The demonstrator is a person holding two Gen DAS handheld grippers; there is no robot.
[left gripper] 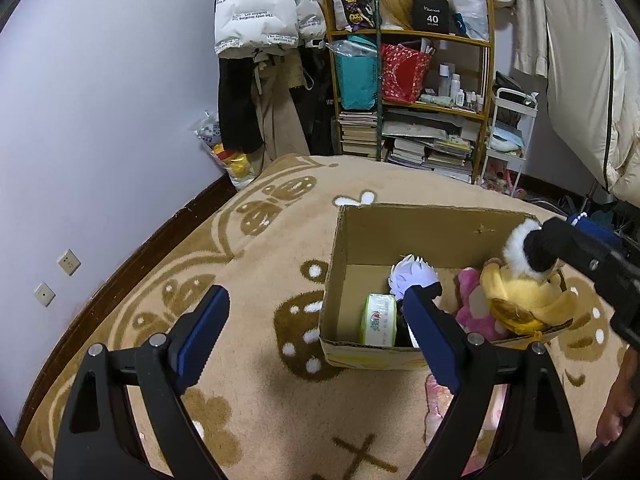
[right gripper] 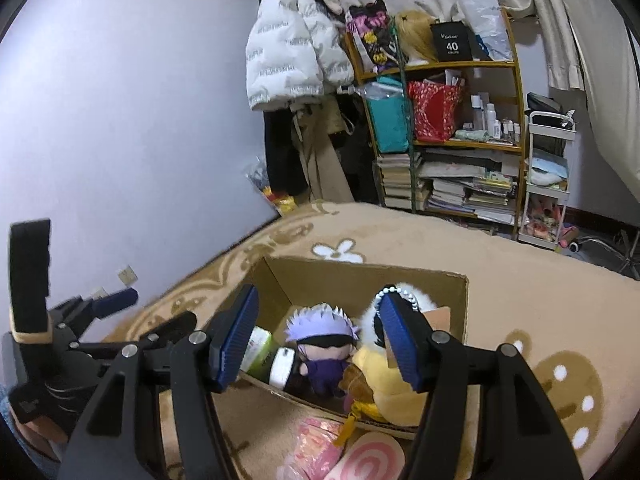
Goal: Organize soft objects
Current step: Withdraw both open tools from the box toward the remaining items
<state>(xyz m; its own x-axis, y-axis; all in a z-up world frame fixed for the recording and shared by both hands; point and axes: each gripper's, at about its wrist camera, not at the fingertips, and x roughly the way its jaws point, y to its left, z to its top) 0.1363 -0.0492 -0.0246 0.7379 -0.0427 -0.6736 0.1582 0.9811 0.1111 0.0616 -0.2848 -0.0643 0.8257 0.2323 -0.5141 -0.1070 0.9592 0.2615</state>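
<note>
Pink plush (right gripper: 316, 452) cut off below

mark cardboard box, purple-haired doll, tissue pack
cardboard box (left gripper: 420, 236), left wrist view, inner back wall
purple-haired doll (right gripper: 320, 322), right wrist view, its hair
tissue pack (left gripper: 378, 320), left wrist view, its printed top face

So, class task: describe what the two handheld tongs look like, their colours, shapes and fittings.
Both tongs are alike: the left tongs and right tongs each have two black angular arms with triangular cut-outs, silver round pivot bolts, and flat dark blue ribbed pads with toothed edges. In the right wrist view the left tongs' black body carries an upright black block with a tan band at its base.
</note>
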